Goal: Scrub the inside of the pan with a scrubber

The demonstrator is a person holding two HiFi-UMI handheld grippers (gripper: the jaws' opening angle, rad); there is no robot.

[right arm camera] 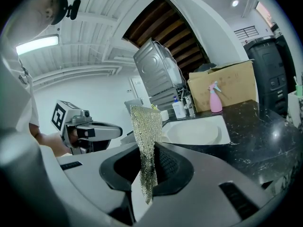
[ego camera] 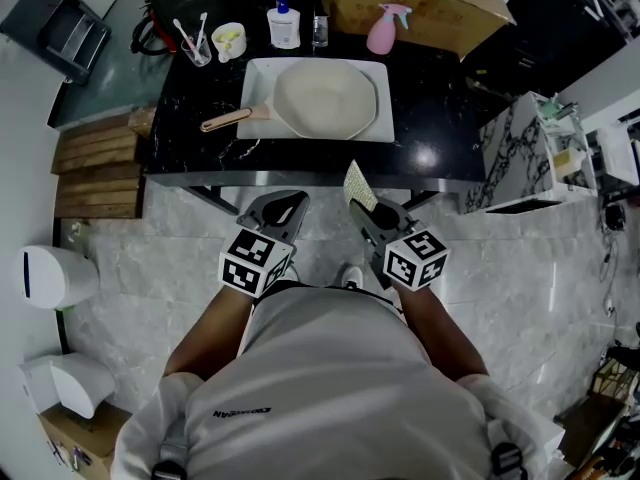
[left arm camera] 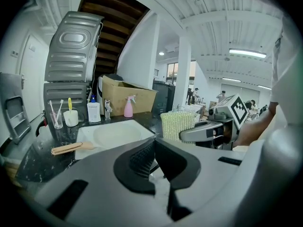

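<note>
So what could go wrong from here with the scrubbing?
The right tongs pinch the scrubber by its lower end only; pressed on the pan, it may fold or slip out.
The left tongs are shut, empty, away from the wooden handle; unheld, the pan may slide on its tray.
The glass of toothbrushes beside the tray could get knocked.

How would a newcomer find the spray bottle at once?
Find the black counter, then the cardboard box at its far edge. The spray bottle stands in front of it; unlike the white pump bottle, it is pink with a trigger.
</note>
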